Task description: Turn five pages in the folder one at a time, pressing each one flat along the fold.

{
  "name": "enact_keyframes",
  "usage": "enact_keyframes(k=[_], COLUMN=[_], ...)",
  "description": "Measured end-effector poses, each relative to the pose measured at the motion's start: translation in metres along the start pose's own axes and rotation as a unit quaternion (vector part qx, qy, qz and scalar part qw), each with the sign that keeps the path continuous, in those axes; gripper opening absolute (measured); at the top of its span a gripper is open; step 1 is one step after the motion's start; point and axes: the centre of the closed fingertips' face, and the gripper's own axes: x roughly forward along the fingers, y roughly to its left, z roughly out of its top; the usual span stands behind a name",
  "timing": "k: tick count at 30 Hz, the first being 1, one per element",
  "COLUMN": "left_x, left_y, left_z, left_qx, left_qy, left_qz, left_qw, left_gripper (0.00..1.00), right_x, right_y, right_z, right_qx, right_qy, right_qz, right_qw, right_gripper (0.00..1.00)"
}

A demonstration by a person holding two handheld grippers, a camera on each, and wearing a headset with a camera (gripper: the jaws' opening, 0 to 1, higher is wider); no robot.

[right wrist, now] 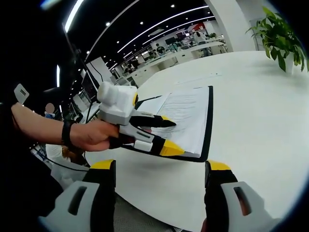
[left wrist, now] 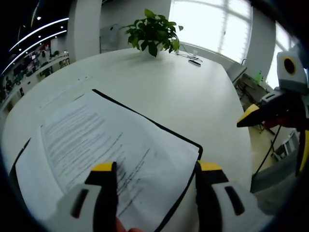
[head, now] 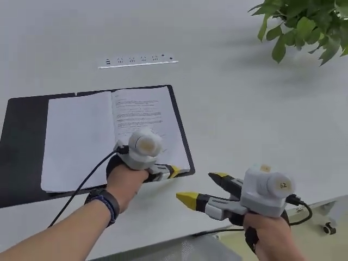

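A black folder (head: 22,136) lies open on the white table (head: 244,119), with a blank left page (head: 76,136) and a printed right page (head: 144,117). My left gripper (head: 173,172) is at the right page's near corner. In the left gripper view its jaws stand open (left wrist: 157,166) over the printed page (left wrist: 96,140). I cannot tell whether it touches the paper. My right gripper (head: 202,187) hovers open off the folder's near right corner, with nothing between its jaws (right wrist: 159,165). It faces the left gripper (right wrist: 170,136) and the folder (right wrist: 208,121).
A white power strip (head: 138,60) lies beyond the folder. A potted plant (head: 304,24) stands at the far right of the table. The table's front edge runs just under my hands, and a chair caster (head: 329,228) sits on the floor below.
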Motion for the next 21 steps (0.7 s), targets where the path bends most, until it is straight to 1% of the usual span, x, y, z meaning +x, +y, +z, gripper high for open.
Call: enact_keyframes(k=[2, 4, 5, 9, 12, 16, 19, 21], left_x=[-0.001, -0.001, -0.002, -0.002, -0.003, 0.0, 0.004, 0.008], left_y=[0.001, 0.001, 0.001, 0.0, -0.003, -0.005, -0.007, -0.008], left_z=[-0.001, -0.002, -0.001, -0.001, 0.001, 0.004, 0.008, 0.006], left_qx=[-0.004, -0.002, -0.006, -0.011, -0.021, -0.027, -0.026, -0.017], left_qy=[-0.001, -0.001, -0.002, 0.0, -0.001, -0.005, -0.018, -0.014], left_qz=[-0.002, -0.002, -0.005, -0.01, -0.015, -0.008, -0.006, -0.001], left_qw=[1.0, 1.0, 1.0, 0.9999, 0.9997, 0.9996, 0.9995, 0.9998], left_gripper=[0.65, 0.63, 0.63, 0.64, 0.67, 0.67, 0.69, 0.7], right_x=[0.001, 0.001, 0.002, 0.003, 0.002, 0.001, 0.0, -0.002], right_y=[0.0, -0.001, -0.001, -0.003, -0.004, -0.005, -0.006, -0.006], right_z=[0.001, 0.002, 0.002, 0.002, 0.003, 0.003, 0.002, 0.0], right_qx=[-0.001, -0.001, -0.002, -0.002, 0.0, 0.004, 0.007, 0.008], right_qy=[0.0, 0.0, 0.001, 0.001, -0.001, -0.003, -0.003, -0.003], right_qz=[0.003, 0.005, 0.006, 0.009, 0.01, 0.009, 0.009, 0.008], right_qw=[1.0, 1.0, 1.0, 1.0, 1.0, 0.9999, 0.9999, 0.9999], right_gripper=[0.74, 0.74, 0.74, 0.74, 0.74, 0.74, 0.73, 0.73])
